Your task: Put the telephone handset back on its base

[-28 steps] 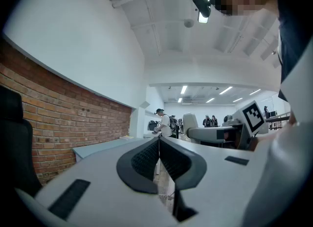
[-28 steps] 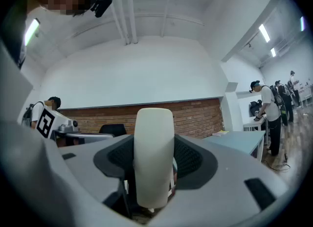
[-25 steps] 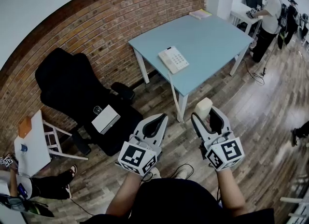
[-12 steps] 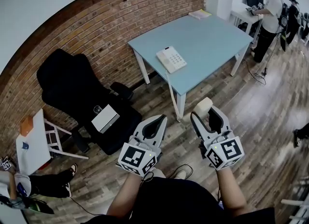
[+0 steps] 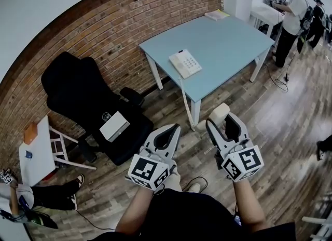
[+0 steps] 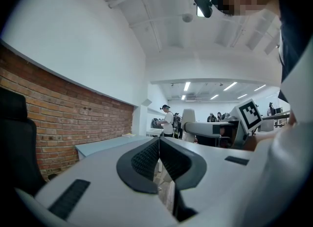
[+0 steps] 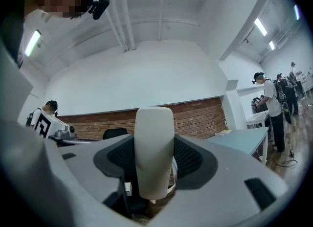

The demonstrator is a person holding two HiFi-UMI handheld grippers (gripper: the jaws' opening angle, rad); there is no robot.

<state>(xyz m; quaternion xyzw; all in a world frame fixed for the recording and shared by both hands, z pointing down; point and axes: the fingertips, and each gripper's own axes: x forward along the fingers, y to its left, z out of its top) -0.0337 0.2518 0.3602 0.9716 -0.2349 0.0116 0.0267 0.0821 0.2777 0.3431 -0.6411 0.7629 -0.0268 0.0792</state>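
Observation:
A white telephone base (image 5: 185,63) with a keypad lies near the front edge of the light blue table (image 5: 228,42), far ahead of both grippers. The cream handset (image 5: 218,114) stands between the jaws of my right gripper (image 5: 222,122), which is shut on it. In the right gripper view the handset (image 7: 154,150) rises upright between the black pads. My left gripper (image 5: 167,134) hangs beside it over the floor, shut with nothing in it; in the left gripper view its pads (image 6: 146,158) meet.
A black office chair (image 5: 85,99) with a white box (image 5: 114,126) on its seat stands left of the table against the brick wall. A small white side table (image 5: 36,151) is at far left. People stand at a desk (image 5: 267,11) at the back right. Wood floor lies below.
The view has shifted slightly; the grippers and handset keep nearly the same pose, drifting a little lower in the picture. A person at the back right has moved toward the far desk.

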